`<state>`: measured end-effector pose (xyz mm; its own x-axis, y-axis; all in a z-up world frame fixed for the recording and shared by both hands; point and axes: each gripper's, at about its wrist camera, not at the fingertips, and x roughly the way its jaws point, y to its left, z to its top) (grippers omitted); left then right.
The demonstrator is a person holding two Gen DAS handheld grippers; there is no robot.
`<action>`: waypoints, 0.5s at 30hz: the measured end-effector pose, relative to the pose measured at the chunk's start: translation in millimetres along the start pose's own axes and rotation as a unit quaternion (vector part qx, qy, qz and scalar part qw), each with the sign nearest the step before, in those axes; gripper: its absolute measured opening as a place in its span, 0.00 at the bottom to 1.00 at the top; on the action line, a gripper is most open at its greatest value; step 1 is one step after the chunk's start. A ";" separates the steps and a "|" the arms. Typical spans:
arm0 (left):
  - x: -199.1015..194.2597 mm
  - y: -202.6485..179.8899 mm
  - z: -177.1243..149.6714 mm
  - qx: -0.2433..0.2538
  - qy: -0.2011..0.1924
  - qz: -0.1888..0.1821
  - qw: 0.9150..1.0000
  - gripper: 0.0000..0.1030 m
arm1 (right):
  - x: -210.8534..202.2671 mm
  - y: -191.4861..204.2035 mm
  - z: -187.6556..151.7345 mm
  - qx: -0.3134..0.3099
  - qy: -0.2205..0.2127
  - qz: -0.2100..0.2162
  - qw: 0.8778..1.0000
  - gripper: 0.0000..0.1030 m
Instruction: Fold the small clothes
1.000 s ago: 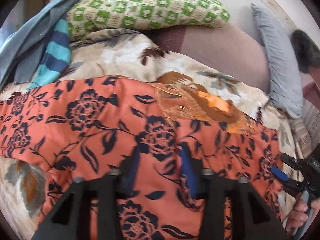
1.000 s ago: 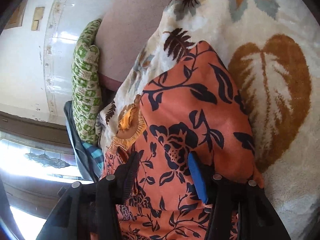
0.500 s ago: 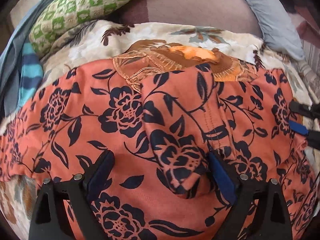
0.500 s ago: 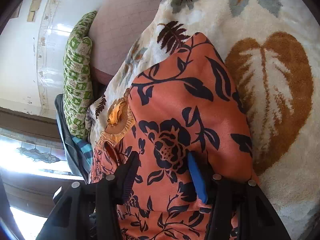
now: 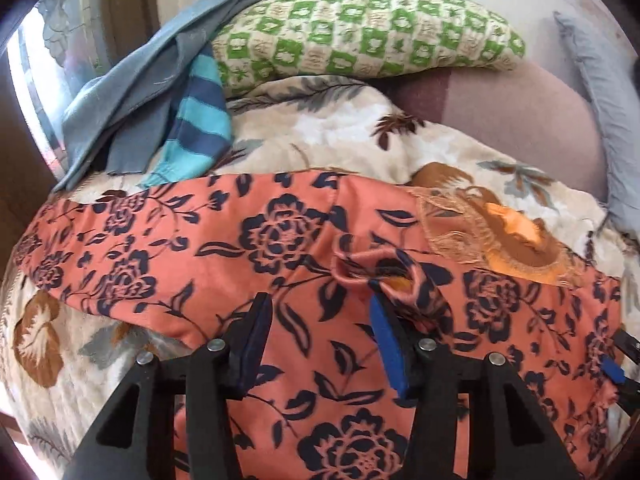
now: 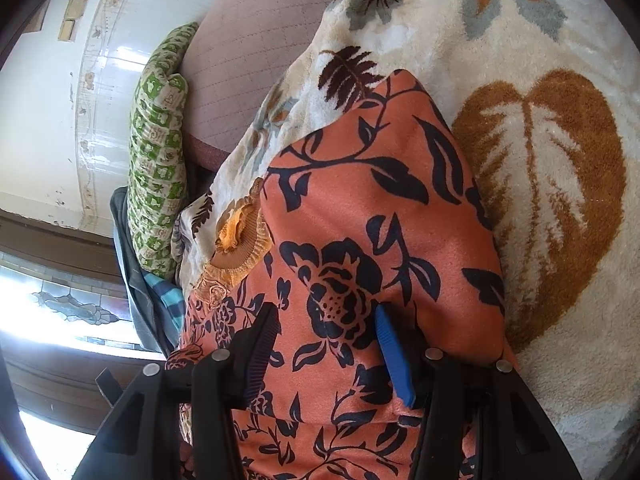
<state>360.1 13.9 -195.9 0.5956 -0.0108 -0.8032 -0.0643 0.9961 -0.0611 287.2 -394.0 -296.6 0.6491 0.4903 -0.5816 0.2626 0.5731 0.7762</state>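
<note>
An orange garment with dark blue flowers [image 5: 224, 248] lies spread on a leaf-patterned blanket [image 5: 320, 136]. Its embroidered orange-brown neckline [image 5: 492, 232] faces the pillows. My left gripper [image 5: 316, 316] is open just above the cloth, with a small bunched fold [image 5: 376, 272] beside its right finger. My right gripper [image 6: 324, 332] is open over the garment's end [image 6: 380, 208], its fingers low on the cloth. The right gripper's tip also shows at the right edge of the left wrist view [image 5: 616, 368].
A green checked pillow [image 5: 360, 32] and a mauve cushion [image 5: 520, 108] lie behind the garment. A grey cloth [image 5: 140, 92] and a blue striped piece [image 5: 200, 120] are piled at the back left. A grey pillow [image 5: 608, 92] is at the right.
The sleeve part that stood folded between my left fingers half a second ago now lies down as a small bunch. My left gripper has shifted left and narrowed. The right gripper has barely moved.
</note>
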 end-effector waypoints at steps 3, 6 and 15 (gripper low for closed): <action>-11.3 -13.6 -3.8 0.005 -0.014 -0.060 0.998 0.52 | -4.3 19.0 -4.0 -0.044 -0.016 0.017 0.999 0.54; -35.5 -19.9 -4.5 0.000 -0.089 -0.052 0.995 0.61 | -18.3 30.2 -7.1 -0.064 -0.051 0.049 0.995 0.53; 31.8 -58.3 -27.1 0.104 0.045 0.012 0.993 0.84 | 3.4 -18.3 7.8 0.029 -0.008 -0.023 0.999 0.45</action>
<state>361.0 -46.9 -233.9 0.5214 0.0144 -0.8532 0.0954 0.9926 0.0750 290.2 -408.0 -310.9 0.6459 0.4538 -0.6139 0.3339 0.5552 0.7618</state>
